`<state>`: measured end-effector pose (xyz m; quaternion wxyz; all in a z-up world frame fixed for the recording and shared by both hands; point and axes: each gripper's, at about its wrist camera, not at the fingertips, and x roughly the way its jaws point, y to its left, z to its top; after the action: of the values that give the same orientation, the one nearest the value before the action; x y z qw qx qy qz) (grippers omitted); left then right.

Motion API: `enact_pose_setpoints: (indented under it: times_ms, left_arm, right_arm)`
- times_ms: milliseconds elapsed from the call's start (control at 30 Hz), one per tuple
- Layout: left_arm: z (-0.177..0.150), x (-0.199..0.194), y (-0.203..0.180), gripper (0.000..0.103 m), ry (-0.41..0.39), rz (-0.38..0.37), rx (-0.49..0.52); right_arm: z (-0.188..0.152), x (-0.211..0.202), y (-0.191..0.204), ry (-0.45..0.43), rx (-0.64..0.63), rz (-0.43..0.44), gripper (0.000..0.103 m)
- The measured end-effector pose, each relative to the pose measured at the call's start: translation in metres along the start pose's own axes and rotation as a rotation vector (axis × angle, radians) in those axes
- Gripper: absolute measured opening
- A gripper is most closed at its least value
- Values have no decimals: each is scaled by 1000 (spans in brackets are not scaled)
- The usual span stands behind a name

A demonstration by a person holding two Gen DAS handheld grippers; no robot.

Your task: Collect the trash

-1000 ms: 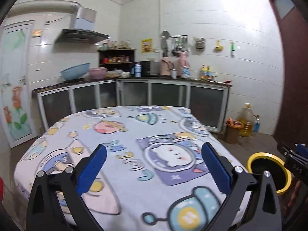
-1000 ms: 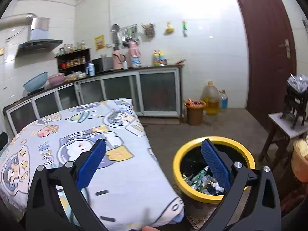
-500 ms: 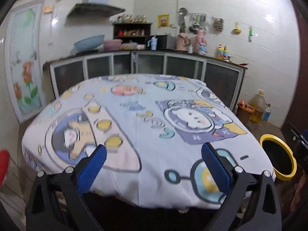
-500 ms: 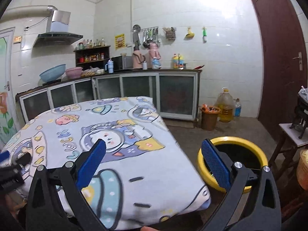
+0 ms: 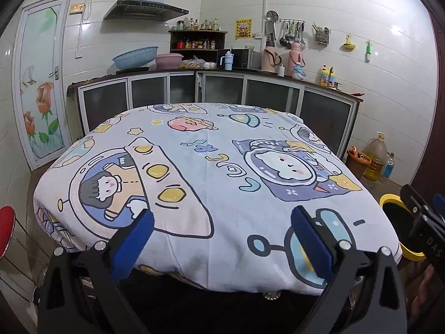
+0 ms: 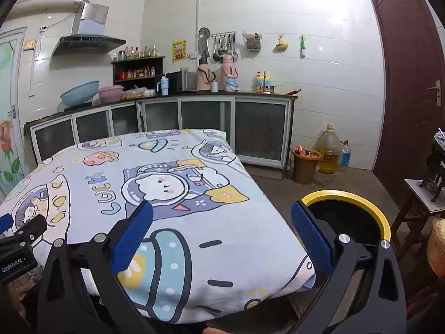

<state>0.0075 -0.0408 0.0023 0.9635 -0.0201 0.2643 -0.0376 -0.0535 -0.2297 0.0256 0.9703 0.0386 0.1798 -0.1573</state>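
Both tongs have drawn back and away from the yellow-rimmed bin since a second ago; then the right tongs (image 6: 222,236) hung right over the bin (image 6: 358,200) with its trash showing, now more of the cartoon-print cloth (image 5: 211,167) fills each view; the left tongs (image 5: 222,238) stand wide open with nothing between the blue pads (image 5: 136,239), hovering at the near edge of the cloth-covered bench (image 5: 278,275); the right tongs are likewise spread and empty, over the bench's near right corner; the bin sits on the floor just beside that corner, its inside dark, so the trash cannot be made out, perhaps only shadowed; no loose litter shows on the cloth; a brown bucket (image 6: 306,164) and oil jug (image 6: 329,150) stand by the kitchen cabinets (image 6: 258,133).
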Motion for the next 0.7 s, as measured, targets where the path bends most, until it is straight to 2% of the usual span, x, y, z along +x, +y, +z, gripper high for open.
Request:
enact_pose_setpoints:
  times_ms: [700]
  left_arm:
    - [-1,6,-5,95,33,3,5]
  right_arm:
    - [-8,8,-1,32,7,1,95]
